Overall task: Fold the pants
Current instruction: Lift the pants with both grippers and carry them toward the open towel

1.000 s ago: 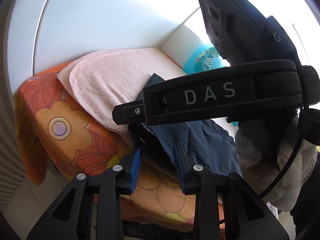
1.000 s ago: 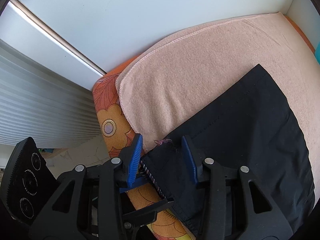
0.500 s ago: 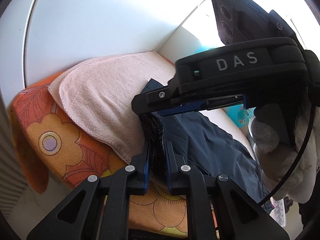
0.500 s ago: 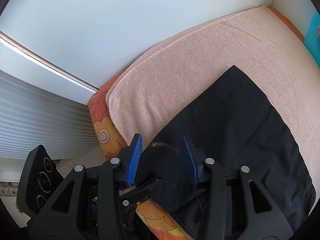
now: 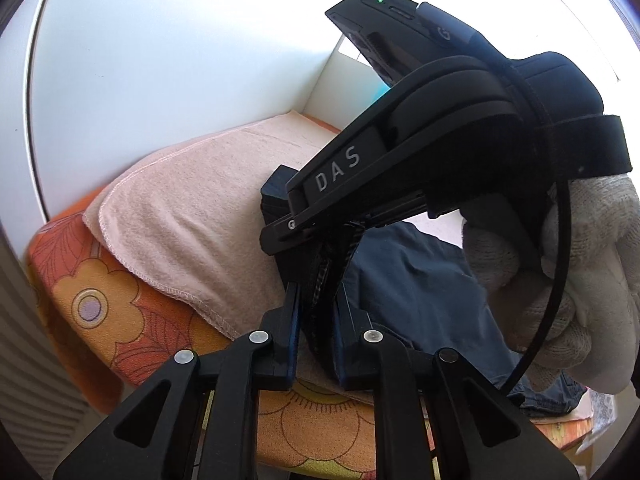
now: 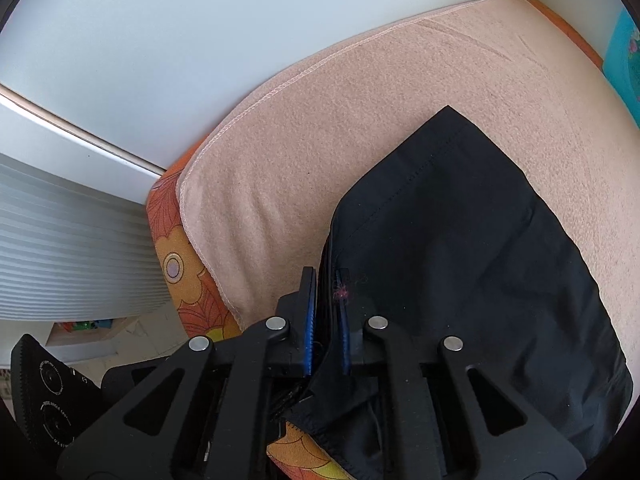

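Dark navy pants (image 6: 460, 240) lie on a pink towel (image 6: 360, 120), which covers an orange flowered pad (image 6: 172, 264). My right gripper (image 6: 325, 280) points steeply down and is shut on the pants' near edge, where the striped waistband bunches between its blue pads. In the left wrist view the same pants (image 5: 420, 288) run off to the right. My left gripper (image 5: 318, 292) holds the bunched waistband between its pads, and its jaws are opening slightly. The right gripper's black body, in a white-gloved hand (image 5: 560, 280), hangs just above it.
A white wall (image 6: 200, 40) backs the pad and meets a side wall at the far corner. A ribbed white radiator (image 6: 60, 240) stands left of the pad's end. A teal object (image 6: 624, 52) sits at the far right. The towel (image 5: 192, 216) and flowered pad (image 5: 100, 300) lie bare to the left.
Both grippers went from open around the pants' edge to closed on it, left first, then right. The edge is now gathered and slightly raised, and the right gripper has tilted over the left.
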Action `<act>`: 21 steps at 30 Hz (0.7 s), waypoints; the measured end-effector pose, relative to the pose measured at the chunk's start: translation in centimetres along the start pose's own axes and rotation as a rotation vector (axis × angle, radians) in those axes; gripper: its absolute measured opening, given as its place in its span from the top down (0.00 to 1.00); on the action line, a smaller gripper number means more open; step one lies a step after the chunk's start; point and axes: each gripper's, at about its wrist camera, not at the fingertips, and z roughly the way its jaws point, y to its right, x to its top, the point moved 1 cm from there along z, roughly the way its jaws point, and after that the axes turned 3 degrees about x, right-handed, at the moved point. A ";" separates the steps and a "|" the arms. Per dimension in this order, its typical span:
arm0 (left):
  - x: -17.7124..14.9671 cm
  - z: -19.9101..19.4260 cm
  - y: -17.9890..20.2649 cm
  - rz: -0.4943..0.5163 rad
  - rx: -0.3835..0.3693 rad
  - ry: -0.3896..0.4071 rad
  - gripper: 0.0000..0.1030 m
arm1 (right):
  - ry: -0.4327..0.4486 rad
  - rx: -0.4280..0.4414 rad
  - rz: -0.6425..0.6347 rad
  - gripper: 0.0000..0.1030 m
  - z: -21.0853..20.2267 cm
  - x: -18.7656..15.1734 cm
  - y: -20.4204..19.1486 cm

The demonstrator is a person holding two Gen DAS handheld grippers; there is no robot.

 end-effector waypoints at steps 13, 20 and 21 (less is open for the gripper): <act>1.4 -0.1 4.3 0.086 -0.071 0.040 0.89 | 0.245 0.138 0.064 0.95 -10.4 -2.1 1.3; 5.0 -2.2 9.1 0.192 -0.173 0.115 0.89 | 0.428 0.145 0.069 0.95 -18.7 -4.4 2.4; 5.3 -2.3 10.1 0.207 -0.190 0.119 0.89 | 0.451 0.141 0.078 0.95 -19.6 -5.1 2.7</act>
